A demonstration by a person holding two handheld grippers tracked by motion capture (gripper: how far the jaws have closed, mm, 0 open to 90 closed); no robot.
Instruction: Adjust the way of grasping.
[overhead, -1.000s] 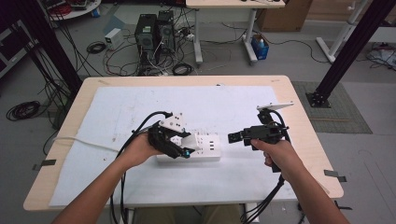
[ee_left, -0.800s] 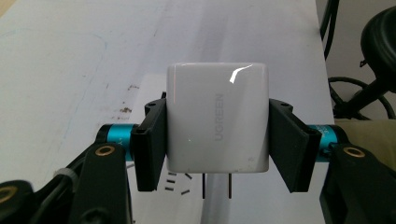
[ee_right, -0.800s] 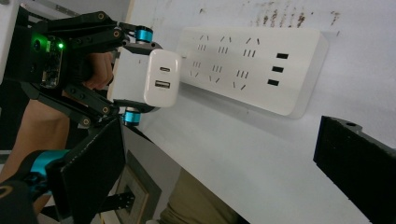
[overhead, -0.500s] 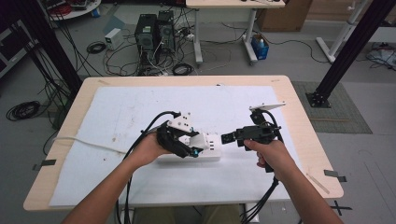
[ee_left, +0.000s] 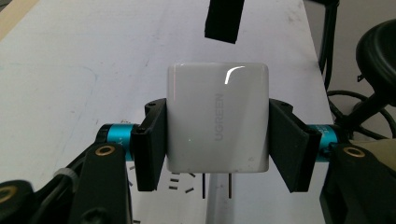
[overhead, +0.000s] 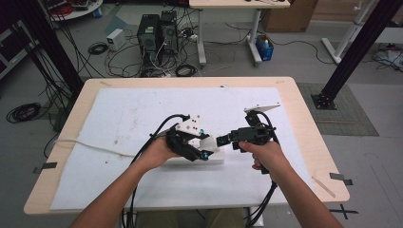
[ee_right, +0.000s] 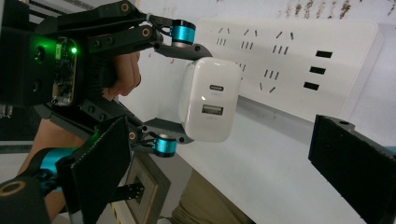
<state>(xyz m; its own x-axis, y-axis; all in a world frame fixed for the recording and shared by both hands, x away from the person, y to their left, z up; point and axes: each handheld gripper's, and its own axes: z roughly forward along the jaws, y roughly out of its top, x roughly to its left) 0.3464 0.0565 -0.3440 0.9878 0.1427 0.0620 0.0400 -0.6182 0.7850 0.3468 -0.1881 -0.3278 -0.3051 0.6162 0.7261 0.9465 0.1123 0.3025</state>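
Your left tool [ee_left: 217, 140] is clamped across the flat sides of the one white charger [ee_left: 217, 123], holding it just above the single power strip [ee_right: 299, 60] on the tabletop [overhead: 123, 109] with its two prongs pointing down, ready, I'd judge, for a socket. Your right tool [overhead: 223, 140] hovers just beside the charger with its pads spread wide, probably to steady or take over the block.

lab: floor cables [overhead: 119, 52], computer towers [overhead: 157, 31], rig frames [overhead: 361, 47]
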